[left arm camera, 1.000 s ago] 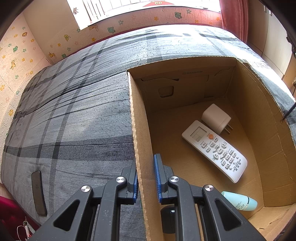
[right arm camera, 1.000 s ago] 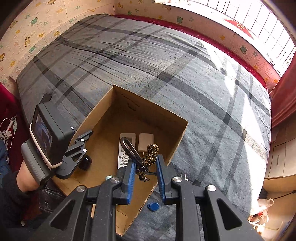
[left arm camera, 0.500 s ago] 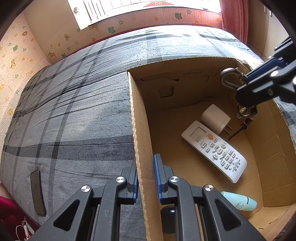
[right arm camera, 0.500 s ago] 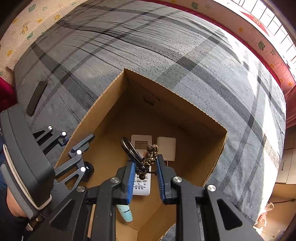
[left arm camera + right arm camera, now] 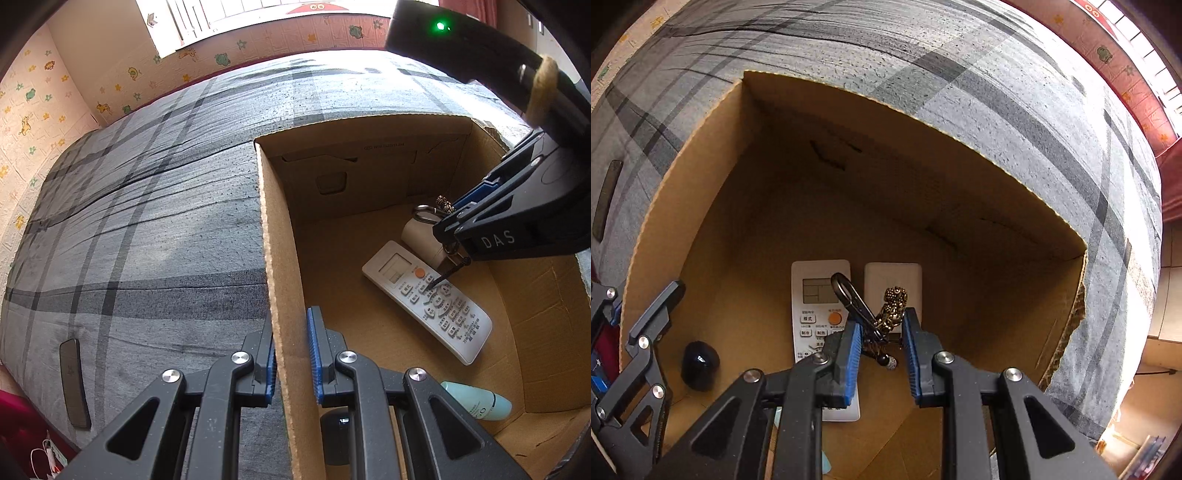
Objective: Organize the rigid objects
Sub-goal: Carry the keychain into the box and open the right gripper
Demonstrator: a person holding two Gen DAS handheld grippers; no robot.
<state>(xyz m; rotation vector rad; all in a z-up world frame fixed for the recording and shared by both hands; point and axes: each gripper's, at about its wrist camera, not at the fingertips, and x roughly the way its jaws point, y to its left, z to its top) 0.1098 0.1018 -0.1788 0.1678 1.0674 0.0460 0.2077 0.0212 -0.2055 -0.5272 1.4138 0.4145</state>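
Observation:
An open cardboard box [image 5: 280, 236] [image 5: 849, 162] stands on a grey plaid bed. My left gripper [image 5: 290, 332] is shut on its left wall, one finger on each side. My right gripper [image 5: 881, 332] [image 5: 448, 230] hangs inside the box, pointing down, shut on a keychain [image 5: 890, 314] [image 5: 441, 206] with a black clip and a brass charm. Below it on the box floor lie a white remote control [image 5: 428, 299] [image 5: 818, 302] and a white charger [image 5: 892, 277] [image 5: 419, 232]. The keychain's cord dangles over the remote's buttons.
A pale blue bottle [image 5: 478, 400] and a small dark rounded object [image 5: 700, 365] [image 5: 334, 432] lie at the box's near end. A dark phone [image 5: 74, 384] [image 5: 605, 199] lies on the bed outside, left of the box. Walls with patterned paper border the bed.
My right gripper has come down with the keychain from above the box into its inside, low over the remote and charger. My left gripper has stayed on the box wall.

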